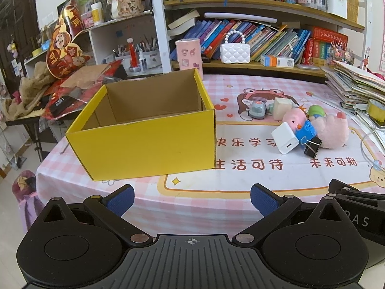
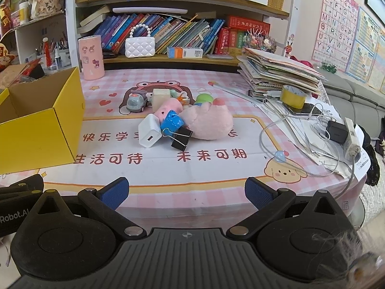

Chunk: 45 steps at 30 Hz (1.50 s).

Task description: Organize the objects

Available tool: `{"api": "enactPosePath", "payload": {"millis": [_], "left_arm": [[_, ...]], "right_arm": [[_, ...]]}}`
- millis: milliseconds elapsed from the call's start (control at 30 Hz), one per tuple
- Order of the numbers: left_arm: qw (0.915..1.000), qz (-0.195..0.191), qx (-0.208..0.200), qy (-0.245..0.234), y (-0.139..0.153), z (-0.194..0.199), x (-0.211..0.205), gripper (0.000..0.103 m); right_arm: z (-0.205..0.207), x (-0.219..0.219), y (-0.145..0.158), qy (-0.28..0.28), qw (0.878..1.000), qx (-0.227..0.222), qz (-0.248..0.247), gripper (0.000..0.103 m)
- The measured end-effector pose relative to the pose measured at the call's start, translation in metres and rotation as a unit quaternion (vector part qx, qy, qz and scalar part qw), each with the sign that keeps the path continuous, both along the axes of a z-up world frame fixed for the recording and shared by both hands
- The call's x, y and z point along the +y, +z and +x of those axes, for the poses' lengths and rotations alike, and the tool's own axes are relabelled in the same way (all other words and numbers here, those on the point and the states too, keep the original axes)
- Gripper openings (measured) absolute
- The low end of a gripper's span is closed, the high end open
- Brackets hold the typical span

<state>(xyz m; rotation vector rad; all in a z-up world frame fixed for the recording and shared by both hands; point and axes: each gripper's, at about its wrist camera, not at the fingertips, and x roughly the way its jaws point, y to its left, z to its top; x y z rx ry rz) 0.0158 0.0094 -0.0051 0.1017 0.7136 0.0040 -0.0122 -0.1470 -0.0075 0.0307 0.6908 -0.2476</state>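
Observation:
An open yellow cardboard box (image 1: 149,139) (image 2: 36,130) stands on the left of the pink checked tablecloth; its visible inside looks bare. To its right lies a heap: a white charger cube (image 1: 285,141) (image 2: 149,133), a black binder clip (image 1: 312,146) (image 2: 181,138), a pink plush (image 1: 333,130) (image 2: 209,122), a blue-and-pink toy figure (image 1: 304,128) (image 2: 171,120), a grey toy car (image 1: 257,110) (image 2: 136,102), a cream block (image 1: 282,107) (image 2: 161,99) and a green toy (image 1: 317,110) (image 2: 204,99). My left gripper (image 1: 192,200) is open near the front edge, before the box. My right gripper (image 2: 187,193) is open, short of the heap.
Bookshelves with books, a white quilted purse (image 2: 139,45) and a pink tube (image 2: 91,57) line the back. A stack of papers (image 2: 279,74), a yellow tape roll (image 2: 293,96), cables and a black adapter (image 2: 336,131) crowd the right side. Clutter fills the left side table (image 1: 48,101).

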Motion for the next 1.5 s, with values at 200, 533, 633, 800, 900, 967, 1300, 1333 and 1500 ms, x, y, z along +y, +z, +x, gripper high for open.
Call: {"api": "enactPosePath", "payload": {"millis": [200, 533, 633, 800, 900, 967, 1300, 1333, 1500], "left_arm": [[1.0, 0.003, 0.004, -0.001, -0.001, 0.004, -0.003, 0.103], [0.9999, 0.003, 0.01, 0.003, -0.002, 0.018, -0.02, 0.103], [0.9999, 0.0, 0.014, 0.003, -0.003, 0.023, -0.028, 0.103], [0.9998, -0.01, 0.017, 0.002, -0.005, 0.034, -0.043, 0.103], [0.9997, -0.016, 0.019, 0.003, -0.006, 0.044, -0.054, 0.103], [0.9996, -0.019, 0.022, 0.005, -0.008, 0.05, -0.061, 0.103], [0.9982, -0.049, 0.034, 0.008, -0.017, 0.081, -0.094, 0.103], [0.998, -0.051, 0.037, 0.008, -0.018, 0.084, -0.098, 0.103], [0.9968, -0.048, 0.062, 0.017, -0.029, 0.097, -0.112, 0.103]], "right_arm": [[0.003, -0.005, -0.003, -0.001, 1.0, 0.006, 0.01, 0.103], [0.021, -0.023, -0.003, 0.004, 1.0, 0.01, 0.017, 0.103], [0.027, -0.033, -0.005, 0.005, 1.0, 0.014, 0.017, 0.103], [0.041, -0.049, -0.006, 0.008, 1.0, 0.017, 0.02, 0.103], [0.051, -0.061, -0.006, 0.01, 1.0, 0.016, 0.021, 0.103], [0.06, -0.069, -0.006, 0.013, 1.0, 0.018, 0.021, 0.103], [0.108, -0.11, -0.012, 0.036, 0.999, 0.027, 0.03, 0.103], [0.113, -0.114, -0.013, 0.038, 0.998, 0.028, 0.035, 0.103], [0.135, -0.136, -0.016, 0.043, 0.996, 0.017, 0.072, 0.102]]}}
